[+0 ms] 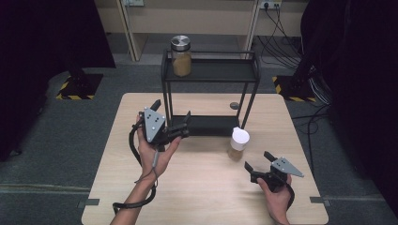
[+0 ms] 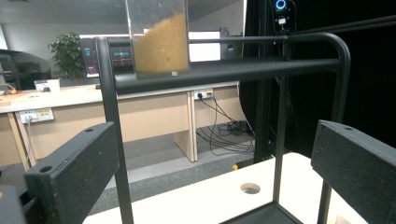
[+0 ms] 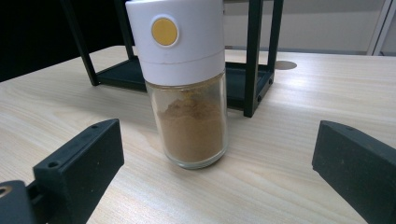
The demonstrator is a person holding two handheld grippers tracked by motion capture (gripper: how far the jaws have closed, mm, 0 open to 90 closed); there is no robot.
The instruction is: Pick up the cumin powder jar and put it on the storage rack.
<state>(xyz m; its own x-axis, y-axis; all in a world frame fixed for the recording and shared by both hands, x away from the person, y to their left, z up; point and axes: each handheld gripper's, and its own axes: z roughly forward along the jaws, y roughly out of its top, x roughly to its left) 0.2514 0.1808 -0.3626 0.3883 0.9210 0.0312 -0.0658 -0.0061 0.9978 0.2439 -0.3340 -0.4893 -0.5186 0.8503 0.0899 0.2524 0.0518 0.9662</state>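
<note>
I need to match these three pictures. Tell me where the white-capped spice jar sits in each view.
High view: white-capped spice jar right of centre on the table, by the black rack's front right leg.
Left gripper view: not in it.
Right gripper view: jar centre, between the open tongs.
Shared landmark: the black rack.

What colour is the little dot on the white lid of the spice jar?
Yellow. The dot sits on the spice jar lid, clearest in the right gripper view.

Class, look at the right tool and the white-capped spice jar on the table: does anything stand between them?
Nothing visible does. The right tool sits open on the near side of the spice jar, with bare table between its jaws and the jar. The black rack stands behind the jar, not in the path.
</note>
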